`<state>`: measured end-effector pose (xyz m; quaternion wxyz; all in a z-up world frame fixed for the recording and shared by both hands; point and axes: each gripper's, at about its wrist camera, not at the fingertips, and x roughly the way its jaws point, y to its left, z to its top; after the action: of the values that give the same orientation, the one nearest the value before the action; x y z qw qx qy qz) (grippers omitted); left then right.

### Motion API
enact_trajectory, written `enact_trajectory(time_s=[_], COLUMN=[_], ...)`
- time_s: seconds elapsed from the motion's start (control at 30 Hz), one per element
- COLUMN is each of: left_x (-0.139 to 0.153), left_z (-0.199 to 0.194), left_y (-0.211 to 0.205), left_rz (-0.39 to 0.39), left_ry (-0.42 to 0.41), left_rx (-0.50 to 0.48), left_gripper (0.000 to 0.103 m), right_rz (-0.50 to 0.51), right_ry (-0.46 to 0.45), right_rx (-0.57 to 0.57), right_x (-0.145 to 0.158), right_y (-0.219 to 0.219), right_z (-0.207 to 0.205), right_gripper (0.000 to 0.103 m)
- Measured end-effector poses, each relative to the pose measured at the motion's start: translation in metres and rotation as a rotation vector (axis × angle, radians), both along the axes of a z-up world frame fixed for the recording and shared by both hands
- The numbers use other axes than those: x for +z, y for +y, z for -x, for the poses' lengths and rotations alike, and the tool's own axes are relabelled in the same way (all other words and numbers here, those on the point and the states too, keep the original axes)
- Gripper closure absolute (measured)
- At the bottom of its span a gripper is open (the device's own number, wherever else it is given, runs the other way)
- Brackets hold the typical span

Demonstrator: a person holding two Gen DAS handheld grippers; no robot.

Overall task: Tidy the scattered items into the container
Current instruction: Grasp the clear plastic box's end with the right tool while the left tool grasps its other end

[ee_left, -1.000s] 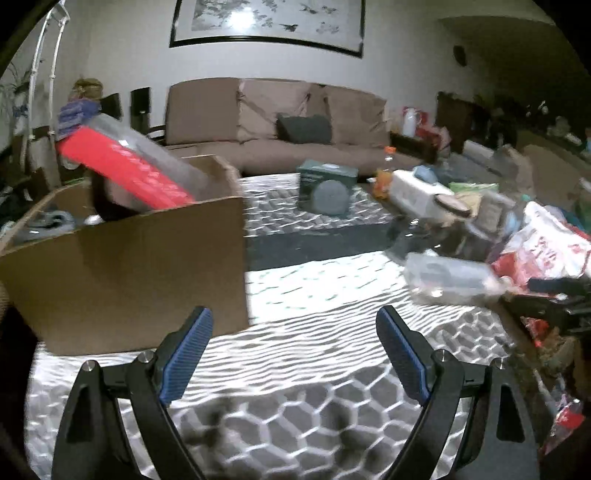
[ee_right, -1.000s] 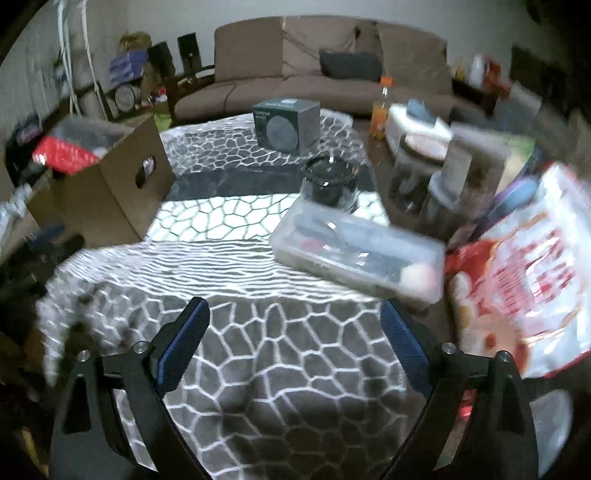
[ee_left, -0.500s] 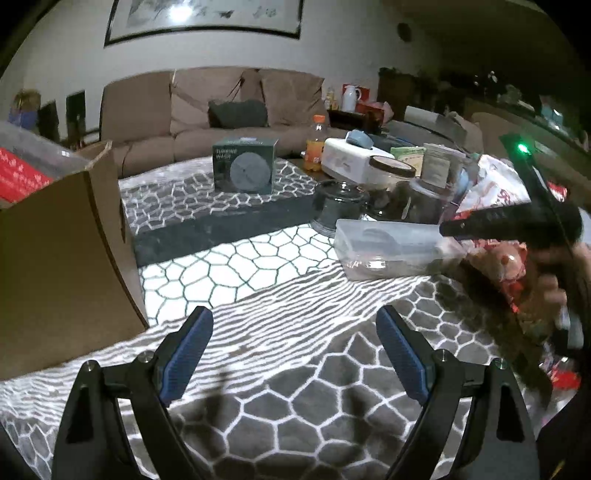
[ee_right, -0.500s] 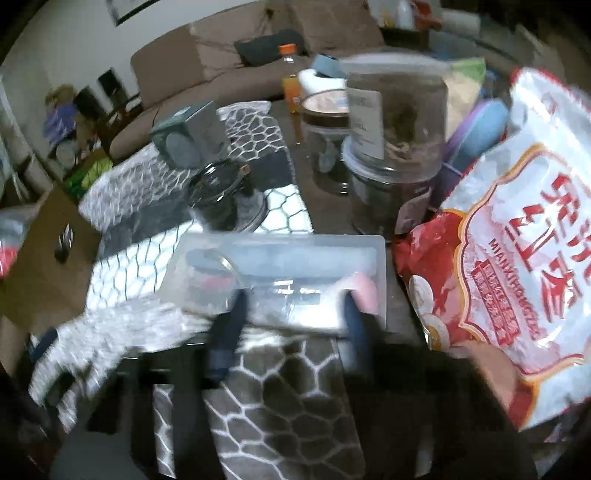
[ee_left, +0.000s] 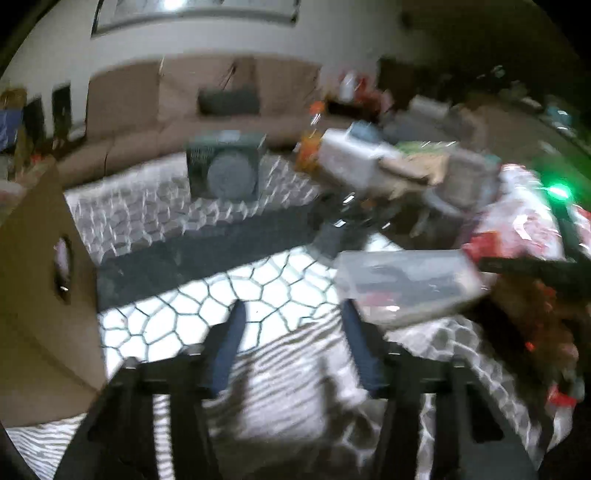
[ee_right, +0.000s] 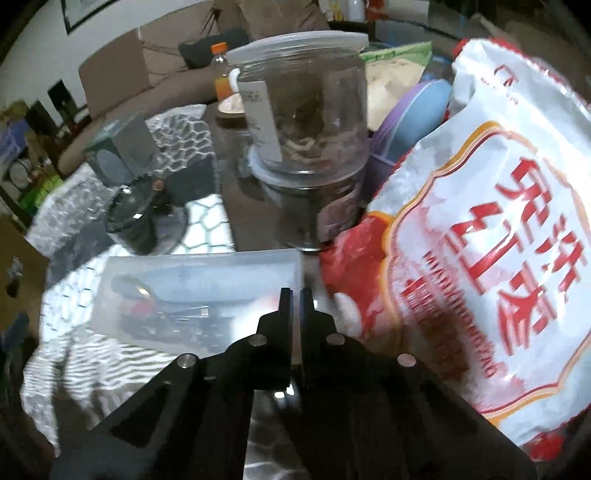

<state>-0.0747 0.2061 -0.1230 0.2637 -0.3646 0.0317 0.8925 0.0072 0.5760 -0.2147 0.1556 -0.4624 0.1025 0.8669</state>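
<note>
The right claw (ee_right: 295, 295) is clenched on the near wall of the clear plastic case (ee_right: 199, 295), beside the red-and-white bag (ee_right: 480, 240). The left claw (ee_left: 291, 321) hangs released over the desk (ee_left: 221, 288), cardboard box (ee_left: 40, 295) at its left.

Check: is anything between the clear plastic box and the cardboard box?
Nothing visible. Only patterned tablecloth lies between the clear plastic box and the cardboard box; the green box sits farther back, off that path.

A brown sofa (ee_left: 207, 110) with a dark cushion (ee_left: 228, 101) stands against a pale wall (ee_left: 332, 40), under a framed picture (ee_left: 192, 14). The room is dim; a patterned cloth (ee_left: 229, 280) catches bright light.
</note>
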Motion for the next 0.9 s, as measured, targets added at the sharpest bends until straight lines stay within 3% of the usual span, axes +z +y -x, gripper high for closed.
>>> enact_trajectory(time_s=[0.07, 0.23, 0.3, 0.47, 0.6, 0.73, 0.8, 0.9], left_x=[-0.01, -0.033, -0.036, -0.037, -0.03, -0.021, -0.014, -0.008], left_z=[0.018, 0.031, 0.027, 0.022, 0.014, 0.012, 0.011, 0.006], left_y=[0.015, 0.047, 0.053, 0.054, 0.05, 0.029, 0.01, -0.011], left_rz=[0.034, 0.071, 0.075, 0.056, 0.113, 0.142, 0.156, 0.24], left_ry=[-0.046, -0.132, -0.127, -0.136, -0.101, -0.092, -0.081, -0.088], left_rx=[0.001, -0.109, -0.139, -0.164, -0.168, -0.119, -0.08, -0.067], left_gripper=[0.089, 0.098, 0.103, 0.103, 0.103, 0.103, 0.103, 0.103], right_rz=[-0.063, -0.124, -0.073, 0.024, 0.106, 0.03, 0.041, 0.066], right_ry=[-0.041, -0.118, -0.105, -0.092, -0.07, -0.069, -0.061, -0.041], right_rx=[-0.018, 0.031, 0.04, 0.06, 0.089, 0.166, 0.219, 0.273], right_x=[-0.003, -0.015, -0.016, -0.014, -0.017, -0.016, -0.011, -0.005], right_y=[0.002, -0.004, 0.002, 0.01, 0.012, -0.018, -0.036, -0.059], right_z=[0.005, 0.019, 0.019, 0.014, 0.011, 0.016, 0.017, 0.013], right_gripper=[0.102, 0.102, 0.102, 0.102, 0.101, 0.101, 0.101, 0.101])
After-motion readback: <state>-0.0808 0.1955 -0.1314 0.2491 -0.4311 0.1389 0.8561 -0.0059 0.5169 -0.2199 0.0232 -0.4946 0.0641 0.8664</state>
